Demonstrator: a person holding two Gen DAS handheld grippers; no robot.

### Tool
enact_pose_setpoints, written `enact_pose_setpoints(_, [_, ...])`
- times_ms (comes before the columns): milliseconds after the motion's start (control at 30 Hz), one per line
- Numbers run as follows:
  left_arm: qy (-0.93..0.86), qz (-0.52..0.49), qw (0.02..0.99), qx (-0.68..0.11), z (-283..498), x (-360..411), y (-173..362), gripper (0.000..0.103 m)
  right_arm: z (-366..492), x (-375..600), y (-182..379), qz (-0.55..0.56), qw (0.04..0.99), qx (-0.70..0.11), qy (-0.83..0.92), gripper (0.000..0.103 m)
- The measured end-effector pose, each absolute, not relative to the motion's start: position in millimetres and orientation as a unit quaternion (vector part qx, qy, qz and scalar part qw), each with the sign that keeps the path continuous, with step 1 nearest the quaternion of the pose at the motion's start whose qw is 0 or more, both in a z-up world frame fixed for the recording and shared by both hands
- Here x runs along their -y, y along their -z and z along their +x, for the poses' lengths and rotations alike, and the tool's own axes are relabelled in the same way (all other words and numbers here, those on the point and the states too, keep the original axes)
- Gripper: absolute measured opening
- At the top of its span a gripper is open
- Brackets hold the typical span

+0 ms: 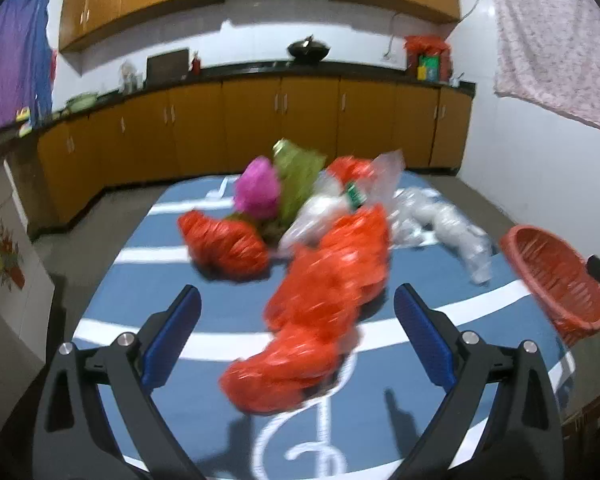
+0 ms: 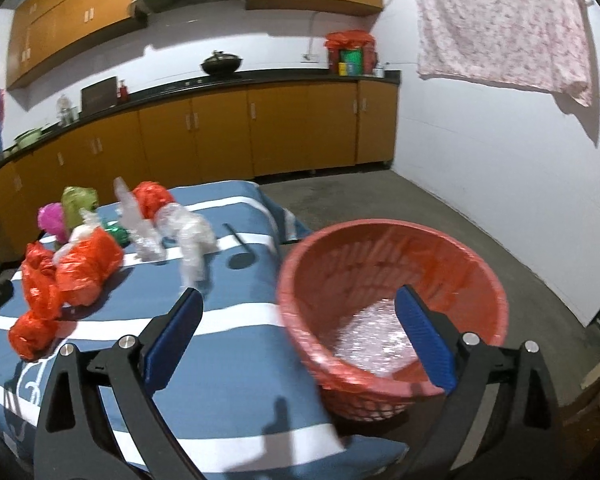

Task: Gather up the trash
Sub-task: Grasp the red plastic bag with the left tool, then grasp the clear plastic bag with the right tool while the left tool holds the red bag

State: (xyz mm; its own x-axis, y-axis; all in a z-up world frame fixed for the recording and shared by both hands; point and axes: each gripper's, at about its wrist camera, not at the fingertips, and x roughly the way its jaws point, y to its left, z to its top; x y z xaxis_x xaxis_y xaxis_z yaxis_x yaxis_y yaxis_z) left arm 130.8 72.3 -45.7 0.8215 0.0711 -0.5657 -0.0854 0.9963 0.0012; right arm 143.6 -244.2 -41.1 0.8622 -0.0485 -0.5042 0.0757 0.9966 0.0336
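Left gripper (image 1: 298, 312) fingers wide apart, hovering over an orange bag (image 1: 324, 304) on the blue striped surface (image 1: 160, 412). Right gripper (image 2: 298, 316) fingers also wide, empty, facing the red basket (image 2: 380, 248) at the surface edge. More bags (image 2: 180, 232) lay beyond.

Nothing here can actually be read. A small green label (image 1: 354, 195) sits on the clear plastic wrapper (image 1: 374, 184) in the pile on the table, but its print is too blurred to make out. The green box (image 2: 352, 60) on the far counter shows only colour, no legible letters. The white curly pattern on the blue striped cloth (image 1: 204, 408) looks like decoration, not writing.
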Motion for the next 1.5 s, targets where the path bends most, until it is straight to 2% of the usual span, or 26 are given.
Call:
enact_pose_setpoints(233, [-0.025, -0.010, 0.939, -0.342, 152.1, -79.8, 71.8, 0.093, 151.0, 212.3, 41.7, 0.018, 0.964, -0.267, 0.001, 0.096])
enact_pose_setpoints(300, [-0.019, -0.005, 0.934, -0.356, 159.5, -79.3, 79.8, 0.086, 154.3, 206.1, 42.8, 0.014, 0.963, -0.270, -0.003, 0.096])
enact_pose_setpoints(667, [0.006, -0.015, 0.916, -0.401, 187.6, -83.8, 102.6, 0.065, 180.0, 181.0, 48.7, 0.022, 0.958, -0.284, -0.024, 0.096])
enact_pose_setpoints(800, [0.010, -0.021, 0.912, -0.410, 191.3, -88.5, 107.1, 0.053, 195.5, 168.3, 51.2, 0.015, 0.957, -0.289, -0.033, 0.096])
enact_pose_setpoints(1100, [-0.010, -0.070, 0.916, -0.394, 183.7, -125.2, 93.4, 0.050, 269.1, 151.5, 61.8, 0.011, 0.949, -0.314, -0.027, 0.096])
enact_pose_setpoints(1333, [-0.027, -0.093, 0.926, -0.364, 188.4, -149.4, 67.5, 0.050, 326.3, 143.8, 82.3, 0.008, 0.934, -0.358, -0.011, 0.087])
enact_pose_setpoints(1400, [-0.031, -0.094, 0.929, -0.358, 191.9, -150.0, 63.8, 0.050, 336.0, 140.3, 87.8, -0.003, 0.929, -0.371, -0.010, 0.082])
enact_pose_setpoints(1500, [-0.033, -0.098, 0.930, -0.354, 199.1, -149.8, 60.4, 0.050, 346.5, 139.1, 95.4, -0.003, 0.917, -0.398, -0.017, 0.067])
